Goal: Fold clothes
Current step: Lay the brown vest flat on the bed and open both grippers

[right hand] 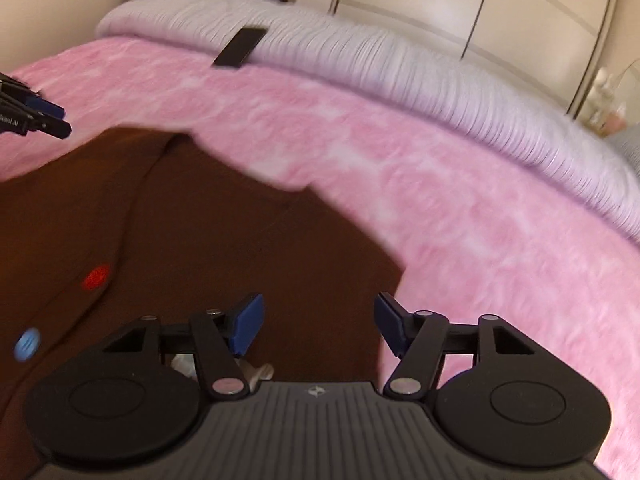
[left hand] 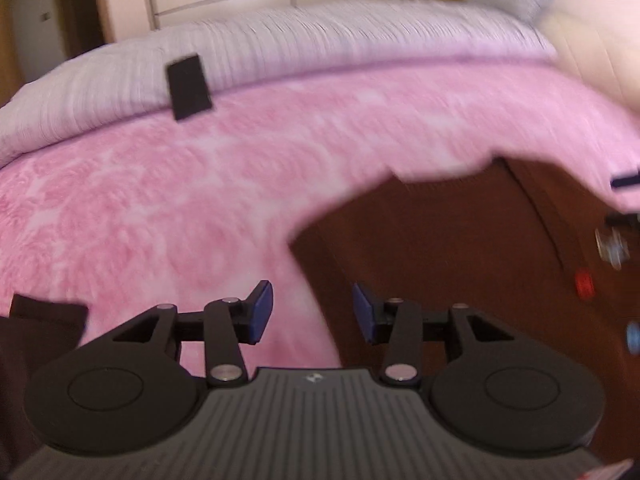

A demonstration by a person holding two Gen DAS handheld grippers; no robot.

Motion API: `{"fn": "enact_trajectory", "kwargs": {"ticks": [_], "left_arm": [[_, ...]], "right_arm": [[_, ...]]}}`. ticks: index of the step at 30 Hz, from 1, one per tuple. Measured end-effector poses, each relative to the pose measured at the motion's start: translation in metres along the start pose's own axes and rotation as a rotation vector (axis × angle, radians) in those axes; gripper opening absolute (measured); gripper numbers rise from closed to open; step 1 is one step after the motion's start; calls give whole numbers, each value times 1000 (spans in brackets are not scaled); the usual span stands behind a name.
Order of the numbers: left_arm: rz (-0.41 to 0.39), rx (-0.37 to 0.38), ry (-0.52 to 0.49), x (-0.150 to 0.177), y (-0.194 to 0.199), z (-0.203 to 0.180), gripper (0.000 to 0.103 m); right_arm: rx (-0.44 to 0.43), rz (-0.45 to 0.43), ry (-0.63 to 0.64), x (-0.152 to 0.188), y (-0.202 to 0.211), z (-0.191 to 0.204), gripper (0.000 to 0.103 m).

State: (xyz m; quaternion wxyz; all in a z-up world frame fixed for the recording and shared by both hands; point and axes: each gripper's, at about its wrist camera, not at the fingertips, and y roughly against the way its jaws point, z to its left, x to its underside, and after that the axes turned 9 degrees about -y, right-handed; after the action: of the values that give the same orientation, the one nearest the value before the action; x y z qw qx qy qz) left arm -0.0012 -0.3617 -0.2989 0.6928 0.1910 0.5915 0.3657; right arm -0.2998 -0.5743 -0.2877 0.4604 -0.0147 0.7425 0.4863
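Observation:
A dark brown garment (left hand: pixel 460 248) lies spread on a pink fluffy blanket (left hand: pixel 160 208); it carries a red round badge (left hand: pixel 585 284) and a blue one (left hand: pixel 633 336). My left gripper (left hand: pixel 313 314) hovers over the garment's left edge, open, nothing between its blue pads. In the right wrist view the same brown garment (right hand: pixel 200 232) fills the lower left, with the red badge (right hand: pixel 95 277) and blue badge (right hand: pixel 26 344). My right gripper (right hand: pixel 319 324) is open above the garment's right edge, holding nothing. The left gripper's fingertips (right hand: pixel 48 120) poke in at the far left.
The pink blanket (right hand: pixel 460 200) covers a bed with a pale ribbed bedspread (left hand: pixel 280 44) beyond it. A flat black rectangular object (left hand: pixel 189 86) lies at the seam between them. Another dark cloth (left hand: pixel 36 328) sits at the lower left. Wardrobe doors (right hand: pixel 480 4) stand behind the bed.

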Motion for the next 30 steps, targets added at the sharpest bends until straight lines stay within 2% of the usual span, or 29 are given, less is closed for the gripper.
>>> {"fn": "enact_trajectory", "kwargs": {"ticks": [3, 7, 12, 17, 20, 22, 24, 30], "left_arm": [[33, -20, -25, 21, 15, -12, 39], [18, -46, 18, 47, 55, -18, 39], [-2, -24, 96, 80, 115, -29, 44], [12, 22, 60, 109, 158, -59, 44], [28, 52, 16, 126, 173, -85, 45], [49, 51, -28, 136, 176, -103, 45], [51, 41, -30, 143, 182, -109, 45], [40, 6, -12, 156, 203, -119, 46]], "right_arm": [[13, 51, -8, 19, 15, 3, 62], [47, 22, -104, 44, 52, 8, 62], [34, -28, -198, 84, 121, 35, 62], [31, -21, -279, 123, 170, 61, 62], [45, 5, -315, 143, 183, 72, 62], [75, 36, -314, 157, 185, 78, 62], [109, 52, -311, 170, 191, 80, 62], [152, 8, -370, 190, 225, 78, 63]]}}
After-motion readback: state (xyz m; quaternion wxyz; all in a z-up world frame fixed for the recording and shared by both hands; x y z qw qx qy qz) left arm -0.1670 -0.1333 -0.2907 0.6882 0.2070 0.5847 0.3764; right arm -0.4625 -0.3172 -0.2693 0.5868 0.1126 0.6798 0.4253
